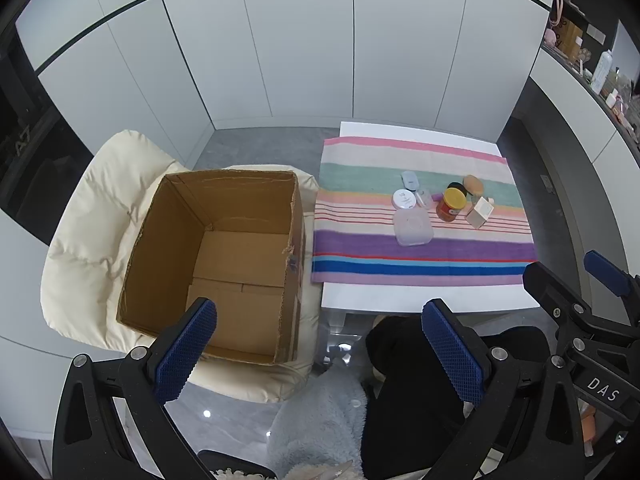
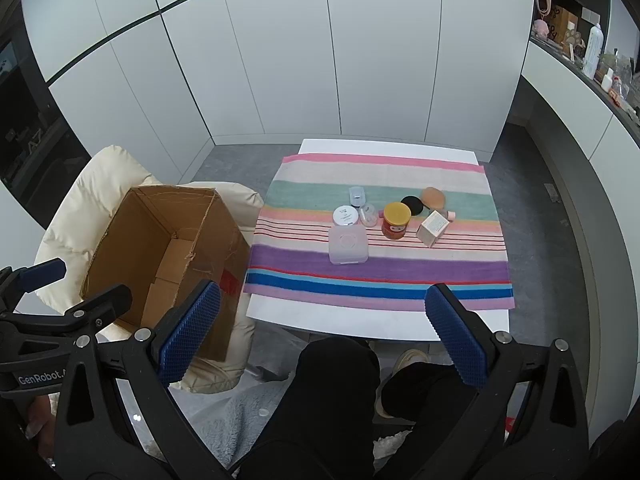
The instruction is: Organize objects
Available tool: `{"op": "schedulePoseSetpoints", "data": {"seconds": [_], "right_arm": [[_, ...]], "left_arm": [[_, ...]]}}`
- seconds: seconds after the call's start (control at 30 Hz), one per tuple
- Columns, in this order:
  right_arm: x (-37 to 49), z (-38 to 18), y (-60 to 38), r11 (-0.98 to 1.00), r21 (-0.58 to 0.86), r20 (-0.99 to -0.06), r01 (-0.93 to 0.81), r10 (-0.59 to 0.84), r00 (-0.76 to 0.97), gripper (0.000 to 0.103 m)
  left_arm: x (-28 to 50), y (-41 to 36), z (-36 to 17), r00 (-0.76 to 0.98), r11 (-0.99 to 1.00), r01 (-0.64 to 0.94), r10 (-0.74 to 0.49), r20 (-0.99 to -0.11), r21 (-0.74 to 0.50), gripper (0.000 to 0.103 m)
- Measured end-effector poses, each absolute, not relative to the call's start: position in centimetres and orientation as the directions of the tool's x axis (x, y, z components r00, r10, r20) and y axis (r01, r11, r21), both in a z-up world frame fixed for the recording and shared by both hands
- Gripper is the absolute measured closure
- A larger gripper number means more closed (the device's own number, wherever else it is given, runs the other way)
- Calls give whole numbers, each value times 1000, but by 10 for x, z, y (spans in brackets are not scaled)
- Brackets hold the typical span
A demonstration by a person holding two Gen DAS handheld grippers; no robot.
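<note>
Cardboard first: in the left wrist view the empty box (image 1: 224, 256) sits on a cream cushion (image 1: 92, 232), left of the table, and your left gripper (image 1: 320, 348) hangs above it, fingers spread wide, holding nothing. In the right wrist view your right gripper (image 2: 324, 332) is also spread and empty, near the table's front edge. The yellow-lidded jar (image 2: 396, 221) looks rigid, probably glass and slippery; grip its body below the lid. The translucent square case (image 2: 348, 245) seems light; pinch its opposite edges.

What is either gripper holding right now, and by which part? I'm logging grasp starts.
Nothing is held. The left gripper and right gripper are both open and empty, short of the items on the striped cloth.
</note>
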State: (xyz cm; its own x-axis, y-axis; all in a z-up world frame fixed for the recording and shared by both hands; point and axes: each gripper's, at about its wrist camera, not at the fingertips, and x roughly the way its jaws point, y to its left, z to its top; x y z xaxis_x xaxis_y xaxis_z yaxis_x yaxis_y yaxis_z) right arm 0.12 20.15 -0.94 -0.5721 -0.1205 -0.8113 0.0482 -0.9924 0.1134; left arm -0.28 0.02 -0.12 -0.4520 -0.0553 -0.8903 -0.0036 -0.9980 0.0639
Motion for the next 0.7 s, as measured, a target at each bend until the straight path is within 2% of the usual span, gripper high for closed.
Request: {"op": "schedulePoseSetpoints", "data": {"seconds": [0.7], "right_arm": [[0,-11,201,-992,117,-812,42,-120,-571,0]], "left_arm": [[-4,1,-4,-446,-998,-7,-54,-894,64,0]]}}
